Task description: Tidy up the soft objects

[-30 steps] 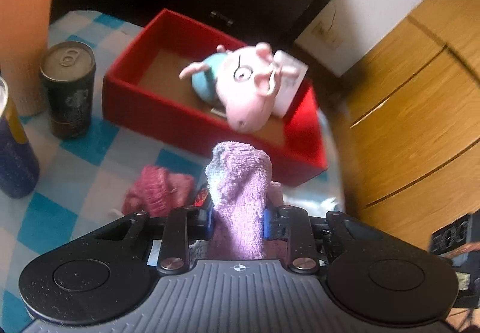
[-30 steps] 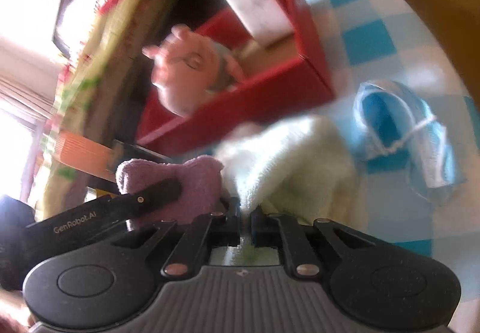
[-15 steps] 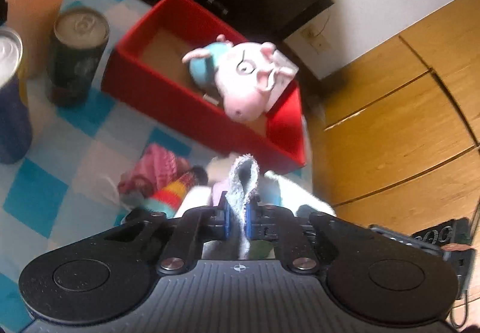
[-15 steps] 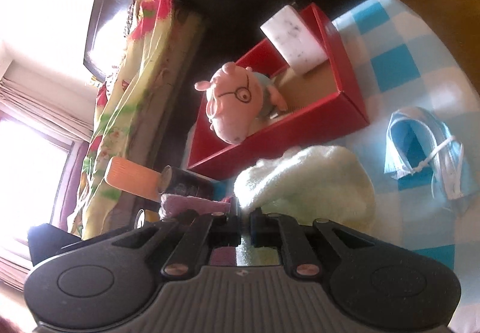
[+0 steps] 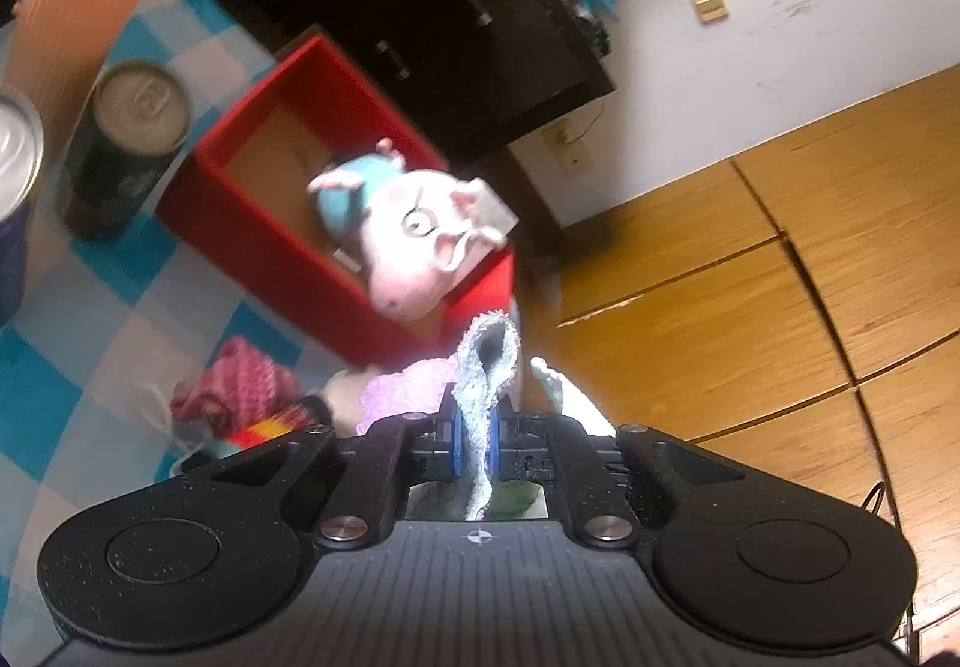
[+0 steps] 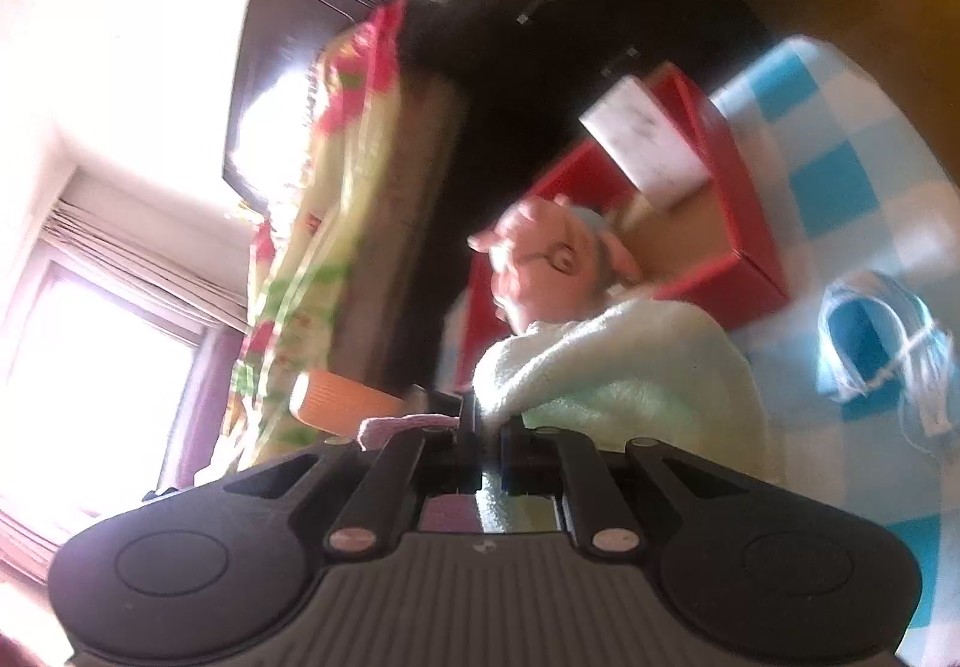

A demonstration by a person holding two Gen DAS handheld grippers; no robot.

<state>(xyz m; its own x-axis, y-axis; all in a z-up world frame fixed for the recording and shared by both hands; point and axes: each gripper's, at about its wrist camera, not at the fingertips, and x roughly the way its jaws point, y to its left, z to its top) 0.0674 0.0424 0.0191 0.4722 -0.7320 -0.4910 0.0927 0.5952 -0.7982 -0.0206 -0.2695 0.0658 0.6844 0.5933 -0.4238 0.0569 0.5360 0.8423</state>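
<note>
We see a table covered in a blue and white checked cloth (image 5: 78, 343), viewed from two handheld grippers. The left gripper (image 5: 474, 442) is clamped on a fold of pale grey-blue towel (image 5: 489, 361), which stands up in a loop between its blue pads. Just left of that fold we see a lilac fluffy cloth (image 5: 402, 394), and further left a dark pink knitted item (image 5: 240, 385) lying on the cloth beside something striped in red, yellow and green (image 5: 270, 430).

Beyond these sits an open red box (image 5: 252, 241) with a brown floor. A pink pig plush (image 5: 414, 241) in a teal top lies inside it, its snout hanging over the near wall. A white block (image 6: 648, 144) leans in the far corner of the box. To the left of the box stand a dark drink can (image 5: 120, 150) and, at the frame edge, a second can (image 5: 15, 187) with a blue body. A ribbed orange cup (image 6: 342, 400) shows in the right view, which is blurred.

The right gripper (image 6: 483, 454) is closed on the edge of a pale green fluffy towel (image 6: 624, 373), which bulges out to the right of its fingers. The pig's head shows just above this towel. Further right, a blue face mask (image 6: 870, 343) with white ear loops lies flat on the checked cloth, apart from the box.
</note>
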